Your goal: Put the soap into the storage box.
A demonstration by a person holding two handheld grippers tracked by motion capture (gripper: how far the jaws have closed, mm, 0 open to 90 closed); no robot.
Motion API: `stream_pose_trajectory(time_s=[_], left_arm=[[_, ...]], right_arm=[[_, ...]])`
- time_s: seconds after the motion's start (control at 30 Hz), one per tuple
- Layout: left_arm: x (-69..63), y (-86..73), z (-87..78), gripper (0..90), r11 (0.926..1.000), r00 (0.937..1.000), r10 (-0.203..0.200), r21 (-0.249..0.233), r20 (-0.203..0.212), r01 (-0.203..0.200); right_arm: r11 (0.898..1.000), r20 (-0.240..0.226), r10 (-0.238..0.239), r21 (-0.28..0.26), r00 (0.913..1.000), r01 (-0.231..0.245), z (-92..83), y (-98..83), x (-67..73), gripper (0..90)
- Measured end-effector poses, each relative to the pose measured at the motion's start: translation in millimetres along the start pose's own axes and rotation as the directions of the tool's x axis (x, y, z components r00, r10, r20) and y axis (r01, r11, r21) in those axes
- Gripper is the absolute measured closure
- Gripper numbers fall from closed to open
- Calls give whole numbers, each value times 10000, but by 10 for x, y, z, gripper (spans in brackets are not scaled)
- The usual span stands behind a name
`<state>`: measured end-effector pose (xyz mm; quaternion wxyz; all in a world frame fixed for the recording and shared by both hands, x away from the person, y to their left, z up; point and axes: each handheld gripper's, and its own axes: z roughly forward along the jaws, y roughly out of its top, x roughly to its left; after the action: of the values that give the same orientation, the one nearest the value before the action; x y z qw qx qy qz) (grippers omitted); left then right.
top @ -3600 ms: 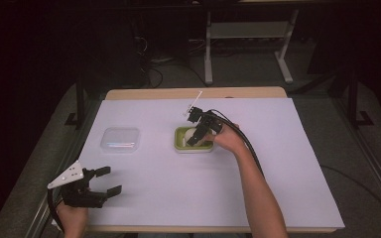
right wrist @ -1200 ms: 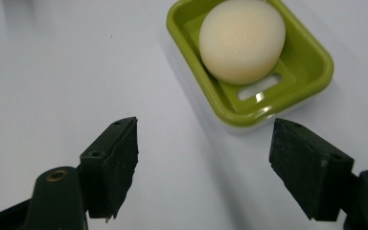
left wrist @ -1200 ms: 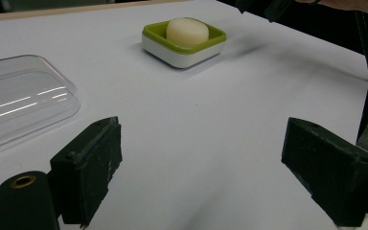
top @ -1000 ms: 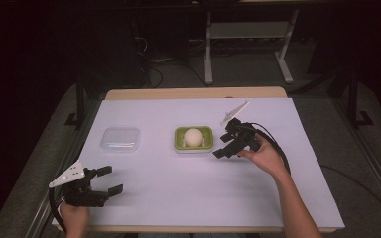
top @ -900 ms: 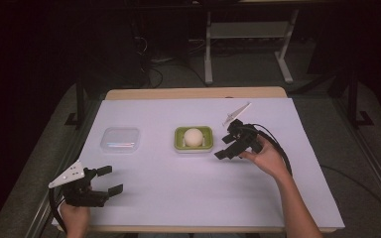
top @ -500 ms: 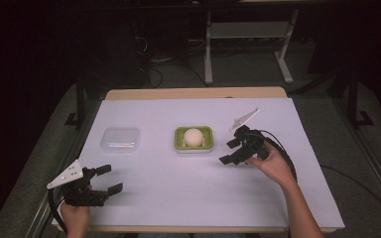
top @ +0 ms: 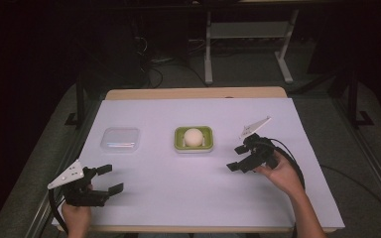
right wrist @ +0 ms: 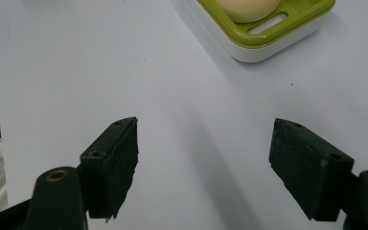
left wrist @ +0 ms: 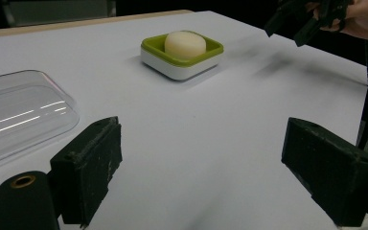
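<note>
A pale round soap (top: 193,136) lies in a green and white soap dish (top: 180,145) at the middle of the white table. In the left gripper view the soap (left wrist: 185,44) and its dish (left wrist: 182,65) sit far ahead. The right gripper view catches the dish (right wrist: 268,43) at the top edge. My right gripper (top: 236,158) hovers open to the right of the dish, with nothing between its jaws. My left gripper (top: 109,179) is open and empty near the front left corner. A clear plastic lid (top: 121,138) rests left of the dish.
The white sheet covers the table (top: 278,208), with bare surface in front and on the right. The clear lid (left wrist: 14,115) lies close to my left gripper's jaws. Black cable (top: 292,158) loops around the right hand. A metal stand (top: 248,39) rises beyond the table's far edge.
My right gripper left the soap in the dish and drew back to the right and toward the front, open. The left gripper has stayed in place.
</note>
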<state>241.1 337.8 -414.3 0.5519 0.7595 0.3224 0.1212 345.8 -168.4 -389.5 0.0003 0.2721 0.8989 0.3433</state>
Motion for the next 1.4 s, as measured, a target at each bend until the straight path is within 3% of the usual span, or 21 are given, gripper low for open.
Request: stream_pose_trajectory(time_s=[0.33, 0.67, 1.3, 1.4], left_arm=[[-11, 9, -5, 131, 9999, 9999, -6, -128, -168, 4], [-24, 16, 22, 131, 9999, 9992, 79, 66, -380, -77], [-28, 11, 53, 131, 9991, 9992, 164, 408, -373, -149], [-26, 12, 54, 131, 9990, 9992, 216, 402, -348, -202]], right_arm=[[9999, 85, 105, 1, 9999, -105, -18, -199, 68, 243], [9998, 201, 204, -64, 9996, -203, -42, -398, 124, 243], [9959, 327, 807, -438, 9962, -793, -124, -776, 232, 229], [9964, 437, 675, -547, 9968, -650, -145, -840, 267, 229]])
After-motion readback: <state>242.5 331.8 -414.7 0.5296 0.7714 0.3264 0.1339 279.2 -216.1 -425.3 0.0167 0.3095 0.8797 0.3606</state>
